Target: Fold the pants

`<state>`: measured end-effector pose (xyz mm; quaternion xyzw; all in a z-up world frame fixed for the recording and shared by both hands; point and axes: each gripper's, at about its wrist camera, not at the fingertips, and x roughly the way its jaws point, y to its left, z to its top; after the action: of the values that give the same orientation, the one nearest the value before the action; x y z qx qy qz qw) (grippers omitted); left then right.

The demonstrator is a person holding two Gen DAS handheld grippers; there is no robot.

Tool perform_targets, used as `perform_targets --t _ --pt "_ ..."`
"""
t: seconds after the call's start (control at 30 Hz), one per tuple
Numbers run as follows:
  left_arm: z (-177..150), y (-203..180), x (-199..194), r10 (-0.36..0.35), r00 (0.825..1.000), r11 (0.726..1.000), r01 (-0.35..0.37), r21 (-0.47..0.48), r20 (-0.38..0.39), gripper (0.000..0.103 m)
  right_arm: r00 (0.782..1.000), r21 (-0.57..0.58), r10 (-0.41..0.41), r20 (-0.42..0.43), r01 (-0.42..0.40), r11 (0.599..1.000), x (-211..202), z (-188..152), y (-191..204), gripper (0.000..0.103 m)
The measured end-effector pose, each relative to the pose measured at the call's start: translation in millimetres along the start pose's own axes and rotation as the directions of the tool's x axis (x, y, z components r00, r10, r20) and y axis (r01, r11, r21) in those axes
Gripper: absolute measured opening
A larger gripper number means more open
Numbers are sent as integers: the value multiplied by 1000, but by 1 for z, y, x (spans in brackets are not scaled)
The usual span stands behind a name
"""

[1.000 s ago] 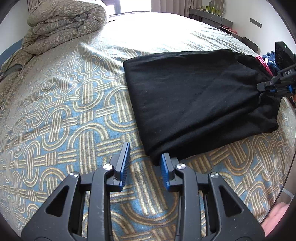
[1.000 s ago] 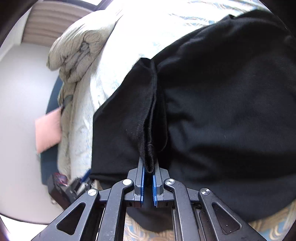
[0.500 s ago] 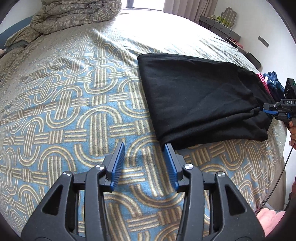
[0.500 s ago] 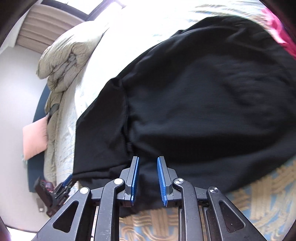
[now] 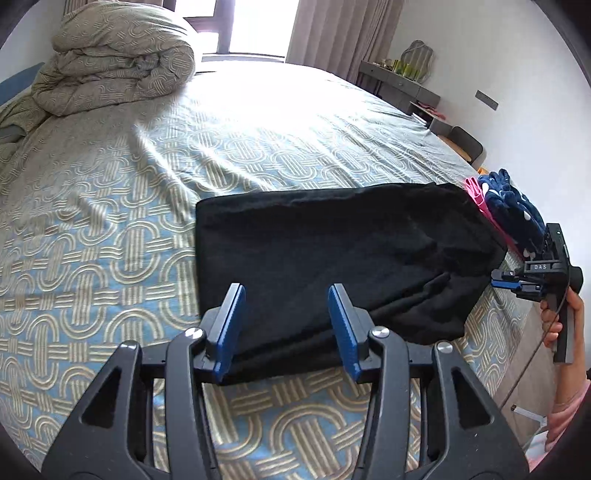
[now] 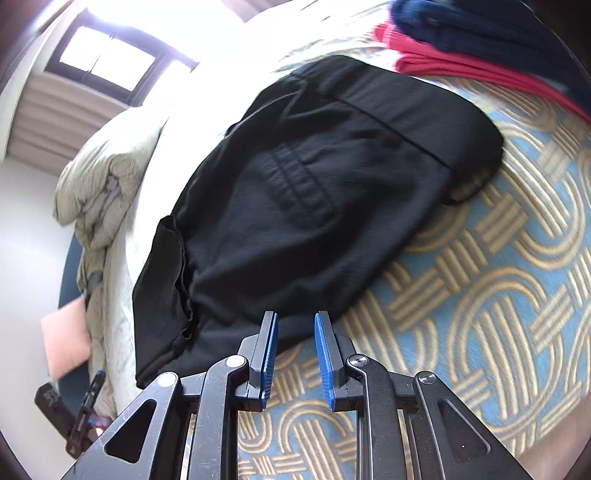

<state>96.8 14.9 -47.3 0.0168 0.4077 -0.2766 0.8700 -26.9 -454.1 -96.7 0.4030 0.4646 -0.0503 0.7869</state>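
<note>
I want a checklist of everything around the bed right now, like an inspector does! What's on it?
Surface: bed sheet, blue with gold loops, wrinkled.
Job's things: black pants folded into a flat rectangle, lying free.
Clutter: pink garment under a navy garment beside the pants; rolled duvet at the far end.
Grippers: left gripper open, empty; right gripper open, empty.
Cables: thin black cable hanging below the right gripper.
Surroundings: window, curtains, grey desk.
</note>
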Motion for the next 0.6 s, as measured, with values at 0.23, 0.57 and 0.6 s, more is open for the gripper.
perform_targets --t 0.23,0.57,0.6 --pt "-23 17 56 142 981 989 -145 -13 -134 38 999 70 9 30 -11 998 -10 -5 -26 25" --pt "-19 33 25 136 983 981 -152 -122 -127 38 988 138 101 118 -117 983 -10 14 -42 51" --pt "-16 29 23 130 985 983 -143 -117 -116 38 988 145 92 125 -110 983 -11 16 -41 51"
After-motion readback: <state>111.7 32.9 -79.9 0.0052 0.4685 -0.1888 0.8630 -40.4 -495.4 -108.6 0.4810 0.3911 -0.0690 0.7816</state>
